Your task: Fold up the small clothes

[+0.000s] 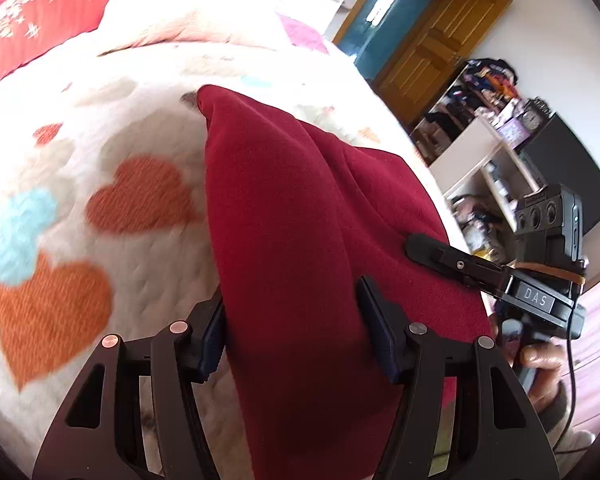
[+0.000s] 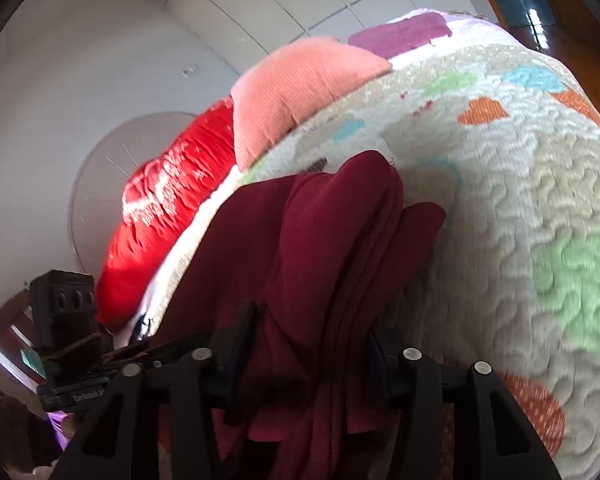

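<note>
A dark red fleece garment (image 1: 292, 208) hangs bunched over a heart-patterned quilt (image 1: 140, 196), its far end tapering to a point. In the left wrist view my left gripper (image 1: 296, 332) is shut on a thick fold of it, with cloth filling the gap and touching both pads. To the right, one finger (image 1: 420, 246) of the other gripper rests against the same cloth. In the right wrist view the garment (image 2: 332, 240) is gathered in several folds, and my right gripper (image 2: 308, 348) is shut on the bundle. The cloth hides both grippers' inner pad faces.
A red pillow (image 2: 168, 220) and a salmon pillow (image 2: 296, 88) lie at the head of the quilt (image 2: 520, 200). Beyond the bed's right edge stand a cluttered shelf (image 1: 480, 152), a dark screen (image 1: 568, 172) and a wooden door (image 1: 440, 44). A hand (image 1: 540, 360) grips the right handle.
</note>
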Available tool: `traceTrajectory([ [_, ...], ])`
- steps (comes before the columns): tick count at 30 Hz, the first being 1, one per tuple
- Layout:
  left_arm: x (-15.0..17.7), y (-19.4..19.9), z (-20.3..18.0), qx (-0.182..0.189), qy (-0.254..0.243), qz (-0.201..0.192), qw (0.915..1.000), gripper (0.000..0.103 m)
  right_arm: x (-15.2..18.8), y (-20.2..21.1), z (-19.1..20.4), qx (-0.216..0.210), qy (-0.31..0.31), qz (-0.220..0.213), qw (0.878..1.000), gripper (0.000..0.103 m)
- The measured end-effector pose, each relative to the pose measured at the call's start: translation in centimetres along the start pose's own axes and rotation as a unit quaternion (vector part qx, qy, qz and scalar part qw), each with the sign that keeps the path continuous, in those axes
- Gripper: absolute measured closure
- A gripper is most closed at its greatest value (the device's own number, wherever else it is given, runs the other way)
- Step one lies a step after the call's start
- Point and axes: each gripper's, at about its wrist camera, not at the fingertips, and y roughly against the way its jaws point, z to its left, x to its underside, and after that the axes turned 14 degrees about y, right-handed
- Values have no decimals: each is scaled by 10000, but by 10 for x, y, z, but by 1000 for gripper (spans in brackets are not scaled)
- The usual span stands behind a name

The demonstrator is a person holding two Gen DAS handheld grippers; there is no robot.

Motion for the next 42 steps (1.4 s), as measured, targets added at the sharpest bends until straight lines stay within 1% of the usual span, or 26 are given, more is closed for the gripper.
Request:
traceTrajectory([
  [1,6,3,2,-175,-93,-55,9998,43,5,5,2,276,42,-1,9996,45],
  [2,11,7,3,-282,-178,-156,9993,43,7,15,3,404,64,-134,9991,45],
  [4,15,20,4,-324,-158,-362,9987,43,6,38,9,420,59,-455,9981,45],
  [5,15,25,4,-379,-114,-443,9982,43,3,47,16,416,174,-572,9973,45],
  [6,14,29,4,-424,-76,-528,9977,43,-2,53,25,443,391,-598,9965,51],
  [7,13,32,2,-459,-53,-626,9970,43,-7,53,36,506,669,-543,9950,56],
  [9,12,31,-2,-606,-62,-743,9954,43,-11,44,59,710,1246,-292,9892,69],
  [11,13,23,-6,-695,-100,-691,9951,43,-9,28,71,873,1537,-85,9842,71],
  [12,13,17,-9,-769,-112,-654,9948,43,-5,16,71,1025,1587,108,9819,71],
  [13,12,10,-12,-858,-123,-627,9943,43,0,4,67,1299,1640,295,9774,71],
  [14,13,6,-11,-850,-131,-636,9943,42,6,-7,59,1493,1655,397,9740,71],
  [15,15,7,-2,-819,-122,-675,9943,42,12,-11,53,1535,1577,376,9748,71],
  [16,16,6,-1,-838,-120,-723,9938,42,16,-6,52,1530,1487,227,9767,71],
  [17,16,5,-2,-901,-147,-756,9929,42,16,-2,53,1510,1409,167,9783,71],
  [20,16,3,-8,-984,-205,-861,9912,42,13,9,61,1527,1346,139,9790,70],
  [22,17,5,-9,-961,-175,-871,9914,42,14,20,66,1564,1278,32,9794,69],
  [25,19,11,-7,-986,-76,-972,9903,42,19,38,75,1588,1159,-202,9803,65],
  [27,20,16,-5,-1092,-20,-1089,9880,42,24,47,83,1675,1132,-312,9789,60],
  [29,22,23,-4,-1203,24,-1201,9854,42,28,51,90,1770,1161,-389,9766,58],
  [31,23,29,-3,-1262,78,-1286,9836,42,31,54,96,1819,1191,-419,9752,56],
  [36,29,47,-4,-1392,136,-1571,9776,42,36,60,103,1835,1140,-466,9753,54],
  [38,32,54,-5,-1393,110,-1674,9759,42,37,61,105,1898,1150,-482,9739,54],
  [42,38,65,-10,-1548,-26,-1918,9691,42,39,65,108,1964,1151,-504,9725,54],
])
